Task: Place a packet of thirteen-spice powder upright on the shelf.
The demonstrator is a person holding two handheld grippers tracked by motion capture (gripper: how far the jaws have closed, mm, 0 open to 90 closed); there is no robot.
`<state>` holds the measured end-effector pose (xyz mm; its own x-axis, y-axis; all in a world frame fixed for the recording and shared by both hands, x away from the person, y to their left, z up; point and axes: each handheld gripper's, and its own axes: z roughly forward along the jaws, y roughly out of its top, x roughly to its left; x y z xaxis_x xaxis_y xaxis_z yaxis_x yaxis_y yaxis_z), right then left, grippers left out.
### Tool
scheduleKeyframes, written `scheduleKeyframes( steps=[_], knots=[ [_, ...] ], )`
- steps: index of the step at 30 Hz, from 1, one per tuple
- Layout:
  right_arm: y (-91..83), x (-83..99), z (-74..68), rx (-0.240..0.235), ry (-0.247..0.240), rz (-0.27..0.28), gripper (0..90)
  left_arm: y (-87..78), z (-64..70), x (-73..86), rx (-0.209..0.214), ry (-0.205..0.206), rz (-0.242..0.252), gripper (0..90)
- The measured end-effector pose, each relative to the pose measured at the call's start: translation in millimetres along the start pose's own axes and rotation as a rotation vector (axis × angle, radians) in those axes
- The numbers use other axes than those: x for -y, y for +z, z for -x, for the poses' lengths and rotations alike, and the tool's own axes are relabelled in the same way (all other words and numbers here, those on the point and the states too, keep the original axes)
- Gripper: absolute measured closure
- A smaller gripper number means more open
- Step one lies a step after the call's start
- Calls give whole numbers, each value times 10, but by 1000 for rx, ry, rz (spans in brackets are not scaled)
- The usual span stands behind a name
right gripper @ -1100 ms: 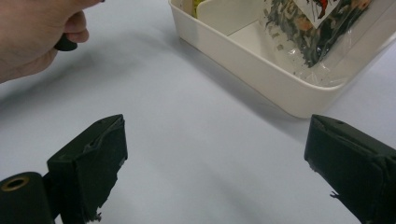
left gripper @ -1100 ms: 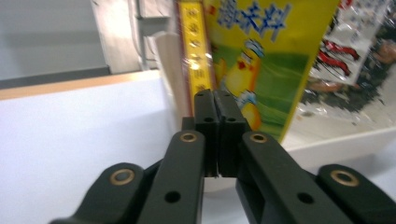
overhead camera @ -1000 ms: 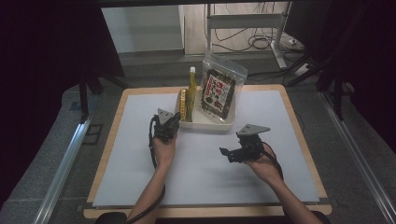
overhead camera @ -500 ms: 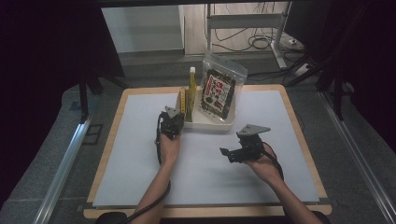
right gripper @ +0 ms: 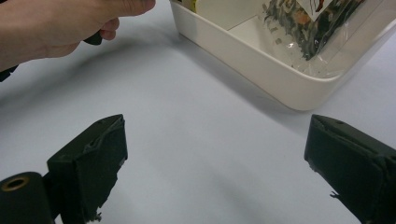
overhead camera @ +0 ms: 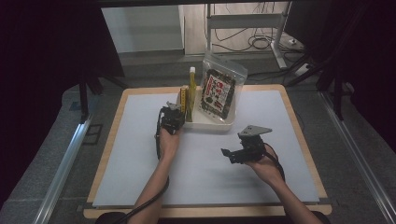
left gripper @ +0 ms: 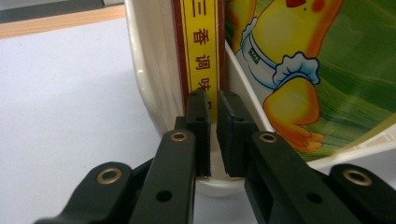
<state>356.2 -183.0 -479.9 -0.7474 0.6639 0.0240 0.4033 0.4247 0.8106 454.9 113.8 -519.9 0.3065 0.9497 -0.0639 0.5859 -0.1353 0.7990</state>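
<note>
- Standing at the person's side, I judge the work as barely begun: the white tray (overhead camera: 212,125) holds all 3 of its things, and nothing has come out yet.
- Reaching for the red-and-yellow box (left gripper: 200,51) looks like the step in hand; the box stands upright at the tray's left end, against its wall.
- Looking along the left gripper (left gripper: 211,135), its jaws are nearly together, with a slim gap between them, right at the tray's rim below the box's yellow stripe.
- Whether the pads already pinch the rim or the box edge, I cannot tell; the gap seems bare, so I take it as holding nothing.
- From above, the left gripper (overhead camera: 171,117) sits touching or just beside the tray's left end, with the box just past it.
- Next to the box stands a green bottle (overhead camera: 191,93) with a pale cap, and beyond it a clear seaweed bag (overhead camera: 217,92) leaning toward the back.
- Over on the other side, the right gripper (overhead camera: 233,154) hangs above the white surface (overhead camera: 140,163), near the tray's front but apart from it.
- Its jaws stand wide open and hold nothing; the tray's corner and the bag lie ahead of them.
- Left to do, as I judge it: getting a firm grip on the box, lifting it clear of the tray, then setting it down.
</note>
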Motion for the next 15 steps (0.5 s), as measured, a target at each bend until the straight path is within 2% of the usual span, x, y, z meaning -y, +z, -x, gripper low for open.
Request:
scheduleKeyframes(
  steps=[5,8,10,11,12,13,14,15],
  knots=[
    [3,5,-1,-2,-1,-2,56,17,37,-8,-31,12,-6,824],
    [-12,11,-4,-1,-1,-3,56,-44,31,-4,-23,14,0,818],
    [-70,49,1,2,1,0,56,-249,38,39,8,7,58,733],
    [-101,72,8,2,4,-1,56,-348,40,69,12,8,81,651],
    [-131,97,18,5,8,-1,56,-348,40,69,12,8,81,515],
    [-165,123,28,8,14,0,56,-443,39,103,47,7,107,435],
    [-208,154,50,13,18,2,56,-623,53,191,62,34,129,430],
    [-208,154,50,13,18,2,56,-623,53,191,62,34,129,384]
  ],
)
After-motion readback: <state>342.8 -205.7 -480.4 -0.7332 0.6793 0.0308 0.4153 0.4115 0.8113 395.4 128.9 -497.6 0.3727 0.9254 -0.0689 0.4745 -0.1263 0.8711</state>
